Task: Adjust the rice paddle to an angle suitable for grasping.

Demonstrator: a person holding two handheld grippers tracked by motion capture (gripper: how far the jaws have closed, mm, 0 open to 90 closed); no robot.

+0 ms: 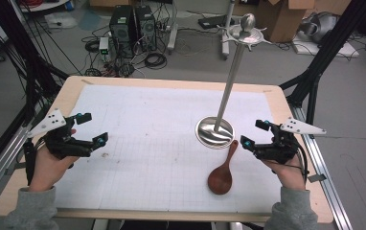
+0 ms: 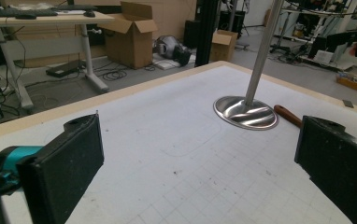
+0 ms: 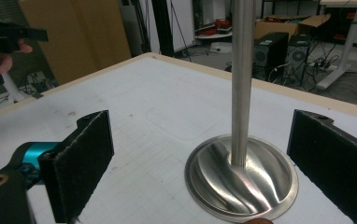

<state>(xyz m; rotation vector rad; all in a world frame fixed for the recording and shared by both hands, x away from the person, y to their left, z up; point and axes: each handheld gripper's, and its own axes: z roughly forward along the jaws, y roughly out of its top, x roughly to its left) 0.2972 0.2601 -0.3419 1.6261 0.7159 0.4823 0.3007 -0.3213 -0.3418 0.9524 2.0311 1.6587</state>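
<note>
On the white gridded mat (image 1: pixel 147 143) that covers the wooden table (image 1: pixel 71 91), right of centre, there's a wooden spoon (image 1: pixel 222 175) lying flat, bowl end toward the person and handle tip pointing away, pretty much touching the rim of the metal stand (image 1: pixel 215 132). That stand is a shiny round base with a tall thin pole going up to a knob and some hook arms at the top.

Right gripper (image 1: pixel 257 136) sits just beside the spoon on its right side, above the mat, jaws spread wide with nothing between them. From the right gripper view, both black pads frame the stand's base (image 3: pixel 242 179) and pole, and a sliver of the spoon peeks in at the bottom edge.

Left gripper (image 1: pixel 91 128) is way over on the left side of the mat, well apart from the spoon, also spread wide and holding nothing. Its own view looks across the mat at the stand (image 2: pixel 246 112) with the spoon handle (image 2: pixel 289 115) poking out behind the base.
</note>
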